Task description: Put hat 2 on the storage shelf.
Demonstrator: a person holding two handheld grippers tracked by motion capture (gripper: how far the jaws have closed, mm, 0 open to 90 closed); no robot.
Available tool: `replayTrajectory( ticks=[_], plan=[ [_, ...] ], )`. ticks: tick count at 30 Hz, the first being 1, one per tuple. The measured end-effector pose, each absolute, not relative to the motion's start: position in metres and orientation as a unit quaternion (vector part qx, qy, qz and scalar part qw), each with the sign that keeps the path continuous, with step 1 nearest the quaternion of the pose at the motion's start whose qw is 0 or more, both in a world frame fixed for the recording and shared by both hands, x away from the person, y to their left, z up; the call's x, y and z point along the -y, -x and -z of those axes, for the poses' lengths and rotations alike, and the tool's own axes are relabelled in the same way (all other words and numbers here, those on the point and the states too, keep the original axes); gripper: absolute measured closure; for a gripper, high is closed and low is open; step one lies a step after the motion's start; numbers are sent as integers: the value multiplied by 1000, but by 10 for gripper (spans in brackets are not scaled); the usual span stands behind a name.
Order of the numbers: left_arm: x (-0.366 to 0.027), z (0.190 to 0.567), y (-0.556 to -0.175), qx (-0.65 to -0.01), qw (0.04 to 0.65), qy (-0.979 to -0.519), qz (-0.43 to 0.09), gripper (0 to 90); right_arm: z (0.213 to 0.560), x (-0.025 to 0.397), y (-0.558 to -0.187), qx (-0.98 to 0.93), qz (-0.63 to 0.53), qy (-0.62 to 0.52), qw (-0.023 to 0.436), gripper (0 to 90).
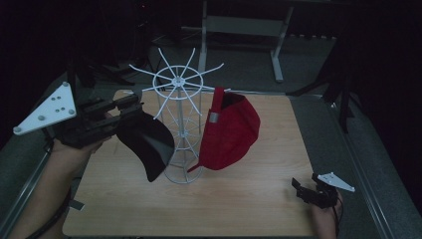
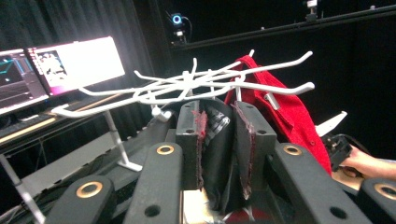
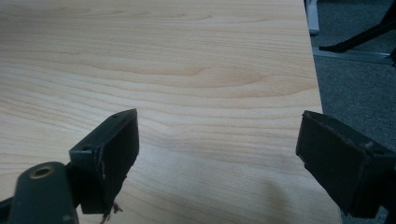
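- Left tool (image 1: pixel 130 105): black body, brass-ringed screw holes, worn dark pads, grey three-cornered plate on top.
- Right tool (image 1: pixel 298 186): black, smaller grey plate, frayed pad edges.
- Forearms bare.

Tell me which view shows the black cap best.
The high view: the black cap hangs whole from the left hand-held gripper, beside the white rack. The left gripper view catches just a pinched fold; the right gripper view looks at the table.

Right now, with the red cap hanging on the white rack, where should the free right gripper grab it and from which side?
Probably the brim: it hangs lowest, stiff and flat, pointing toward the table. The open right gripper could come from the near right, where nothing blocks the red cap. The rack stands to the cap's left.
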State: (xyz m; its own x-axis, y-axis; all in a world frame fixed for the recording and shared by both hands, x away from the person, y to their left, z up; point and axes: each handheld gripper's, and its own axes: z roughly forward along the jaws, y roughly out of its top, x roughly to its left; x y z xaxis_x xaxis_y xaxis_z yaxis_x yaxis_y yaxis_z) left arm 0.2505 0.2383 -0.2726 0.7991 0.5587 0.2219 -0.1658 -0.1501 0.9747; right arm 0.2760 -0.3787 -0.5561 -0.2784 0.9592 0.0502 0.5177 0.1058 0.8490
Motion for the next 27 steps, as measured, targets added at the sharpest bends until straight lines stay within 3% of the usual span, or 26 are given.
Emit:
replayTrajectory(
  ticks=[2, 13, 27],
  plan=[
    [-239, 274, -249, -138, 639, -703, -282, 684, 556, 379, -276, -691, -403, -533, 275, 132],
    [-248, 282, -235, -151, 642, -698, -277, 611, 556, 379, -276, -691, -404, -533, 275, 132],
    [-258, 312, -223, -172, 614, -718, -280, 610, 556, 379, -276, -689, -403, -534, 277, 131]
  ],
)
